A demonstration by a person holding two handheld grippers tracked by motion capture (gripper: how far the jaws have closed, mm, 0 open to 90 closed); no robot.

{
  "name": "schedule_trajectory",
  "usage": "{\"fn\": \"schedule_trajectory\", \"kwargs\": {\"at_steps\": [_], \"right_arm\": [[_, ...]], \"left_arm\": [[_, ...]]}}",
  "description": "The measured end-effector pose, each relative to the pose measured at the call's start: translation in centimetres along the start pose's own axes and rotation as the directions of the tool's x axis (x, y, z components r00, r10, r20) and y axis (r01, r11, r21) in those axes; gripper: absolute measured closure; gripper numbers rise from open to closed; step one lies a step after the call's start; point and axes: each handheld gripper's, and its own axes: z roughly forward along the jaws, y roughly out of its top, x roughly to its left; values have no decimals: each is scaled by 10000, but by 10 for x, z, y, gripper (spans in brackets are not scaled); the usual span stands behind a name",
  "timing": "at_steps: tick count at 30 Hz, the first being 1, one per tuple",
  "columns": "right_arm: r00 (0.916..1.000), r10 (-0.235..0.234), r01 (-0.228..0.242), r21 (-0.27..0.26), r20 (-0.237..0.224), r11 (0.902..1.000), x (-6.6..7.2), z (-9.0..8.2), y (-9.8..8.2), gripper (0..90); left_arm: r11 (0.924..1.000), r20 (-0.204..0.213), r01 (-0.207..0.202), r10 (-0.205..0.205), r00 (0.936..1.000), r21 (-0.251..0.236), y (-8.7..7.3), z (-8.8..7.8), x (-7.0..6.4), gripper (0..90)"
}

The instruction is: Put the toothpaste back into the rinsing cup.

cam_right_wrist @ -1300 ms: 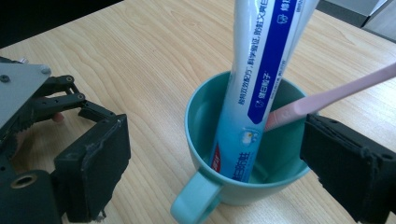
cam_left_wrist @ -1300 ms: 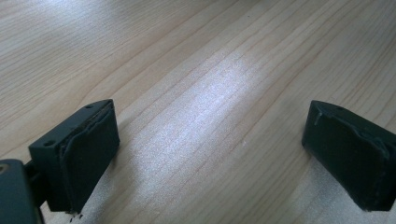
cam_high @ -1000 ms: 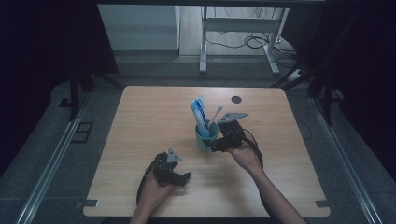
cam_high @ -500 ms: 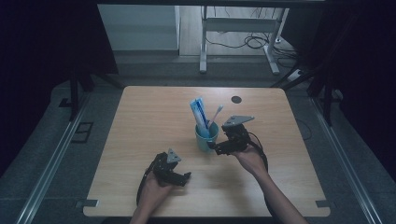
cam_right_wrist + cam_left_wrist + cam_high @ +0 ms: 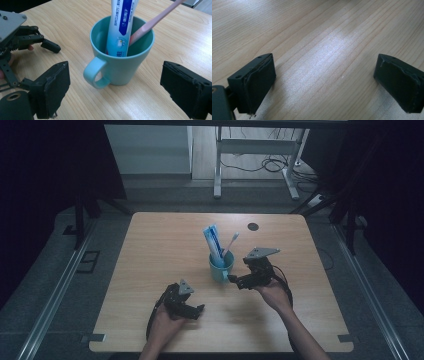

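From the high view, my left claw (image 5: 192, 310) sits low and left of centre, resting in the hand on the wooden surface (image 5: 150, 250). Its own view shows both jaws spread wide with bare wood grain between them, so it holds nothing.

Moving right, the teal mug (image 5: 221, 266) stands upright near the middle of the frame, with a blue-and-white toothpaste tube (image 5: 213, 244) and a pink toothbrush (image 5: 230, 244) leaning inside it. In the right gripper view the mug (image 5: 122, 60) fills the centre, its handle (image 5: 96, 72) turned toward the camera and slightly left.

Just right of the mug, my right claw (image 5: 235, 280) hovers beside it, jaws wide apart and not touching; the mug sits between them but farther off.

I judge this as the approach step toward the mug. Next I need to push the right claw forward until the jaws straddle the mug body, clearing the handle, then close gently without tipping the tube and brush.
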Motion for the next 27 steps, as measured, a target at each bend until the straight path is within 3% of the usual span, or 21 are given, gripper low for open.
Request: {"fn": "schedule_trajectory", "kwargs": {"at_steps": [27], "right_arm": [[9989, 380, -378, -45, 285, 9993, -14, -21, -31, 92]], "left_arm": [[10000, -11, 20, -20, 10000, -6, 0, 0, 0, 43]]}}
